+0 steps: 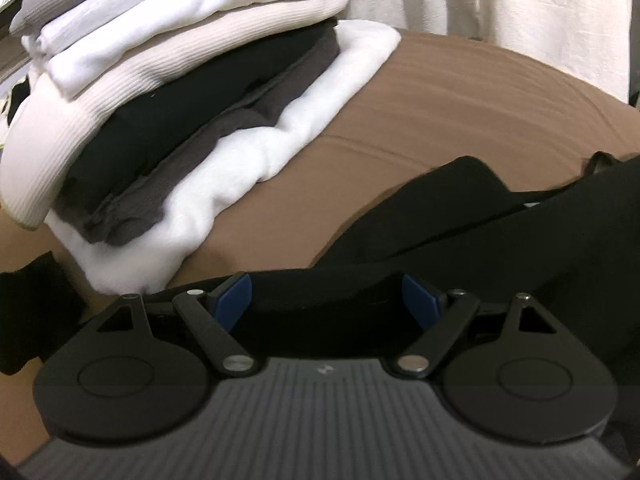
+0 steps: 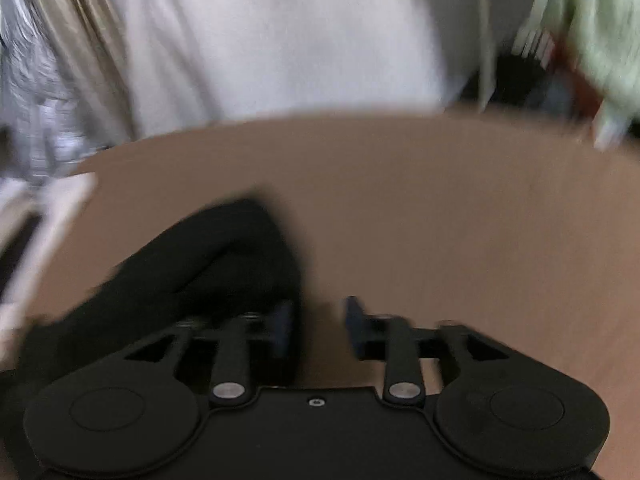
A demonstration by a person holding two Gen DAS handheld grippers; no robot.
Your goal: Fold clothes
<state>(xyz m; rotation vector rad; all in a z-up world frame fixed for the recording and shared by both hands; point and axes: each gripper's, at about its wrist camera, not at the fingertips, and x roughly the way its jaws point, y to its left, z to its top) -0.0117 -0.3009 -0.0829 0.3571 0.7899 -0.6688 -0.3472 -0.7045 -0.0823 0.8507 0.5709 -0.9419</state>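
A: Where is the black garment (image 1: 460,216) lying?

B: On the brown table (image 1: 460,92), spread loosely in front of the left gripper (image 1: 328,300). Its near edge runs between the blue pads (image 1: 234,300), but the jaws stand wide and do not press on the cloth, so the claw is released

A: And the right gripper (image 2: 320,326)?

B: Also released. The jaws are apart with bare table (image 2: 440,208) showing in the gap. A bunched part of the black garment (image 2: 208,256) lies just beside its left finger; the view is blurred, so I cannot tell whether they touch

A: What else is on the table?

B: A stack of folded clothes (image 1: 168,92) to the left of the black garment: white, cream ribbed, black and grey layers on a white piece at the bottom. Pale curtain (image 1: 500,8) hangs behind the table
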